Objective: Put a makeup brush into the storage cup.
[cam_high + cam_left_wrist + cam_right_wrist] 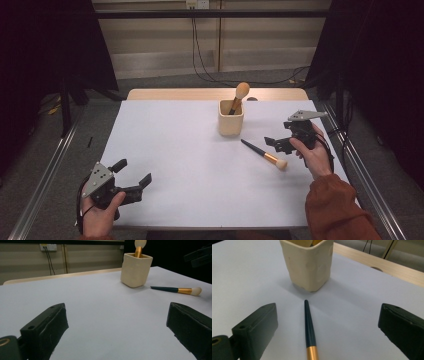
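A cream square cup (231, 120) stands on the white table (180, 165) right of centre, and a makeup brush (241, 94) stands in it, bristles up. A second brush (264, 154), with dark handle, gold ferrule and pale bristles, lies flat to the cup's front right. My right gripper (276, 145) hovers open just right of that brush. In the right gripper view the dark handle (310, 327) runs between the jaws toward the cup (308, 265). My left gripper (133, 172) is open at the near left, with nothing in it. Its view looks across at the cup (136, 270) and the lying brush (176, 290).
A wooden strip (215, 94) borders the table's far edge, with a small dark hole behind the cup. Metal rails (47, 175) run along both sides of the table. Cables hang down the back wall (197, 45). The other gripper (200, 256) shows at the upper right of the left gripper view.
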`<state>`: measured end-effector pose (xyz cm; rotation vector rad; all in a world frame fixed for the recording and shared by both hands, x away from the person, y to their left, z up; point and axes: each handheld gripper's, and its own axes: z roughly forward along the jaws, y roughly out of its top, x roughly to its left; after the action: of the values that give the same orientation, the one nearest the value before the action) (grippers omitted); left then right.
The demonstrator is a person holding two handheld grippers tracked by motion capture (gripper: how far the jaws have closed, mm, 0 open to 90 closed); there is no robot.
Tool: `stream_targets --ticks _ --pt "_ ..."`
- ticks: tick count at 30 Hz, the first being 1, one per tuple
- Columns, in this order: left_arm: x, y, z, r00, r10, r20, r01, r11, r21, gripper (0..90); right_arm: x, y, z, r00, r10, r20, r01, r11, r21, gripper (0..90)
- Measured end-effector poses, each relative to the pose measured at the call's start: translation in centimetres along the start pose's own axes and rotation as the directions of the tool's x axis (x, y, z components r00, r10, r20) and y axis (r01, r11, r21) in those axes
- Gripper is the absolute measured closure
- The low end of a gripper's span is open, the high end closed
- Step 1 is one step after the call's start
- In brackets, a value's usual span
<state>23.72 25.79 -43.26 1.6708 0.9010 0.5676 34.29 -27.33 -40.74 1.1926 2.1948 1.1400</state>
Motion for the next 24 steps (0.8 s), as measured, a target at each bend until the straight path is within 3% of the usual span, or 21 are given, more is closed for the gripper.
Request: stream_targets --ticks 6,12,24 --pt "0.0 0.0 0.1 1.0000 0.002 0.002 -0.002 1.0000 0.003 3.2 -0.1 0.7 0.9 0.9981 -0.043 -0.044 0.048 0.991 0.126 4.1" --pt "-0.4 0.1 0.1 0.9999 0.015 0.008 -0.015 0.9999 0.005 3.2 -0.3 1.3 1.6 0.9957 -0.055 -0.075 0.071 0.967 0.245 3.8" --pt "-0.3 0.0 0.1 0.9998 0.020 0.003 -0.020 0.9998 0.007 3.2 -0.8 1.7 3.0 0.9877 -0.068 -0.141 0.123 0.892 0.435 4.1"
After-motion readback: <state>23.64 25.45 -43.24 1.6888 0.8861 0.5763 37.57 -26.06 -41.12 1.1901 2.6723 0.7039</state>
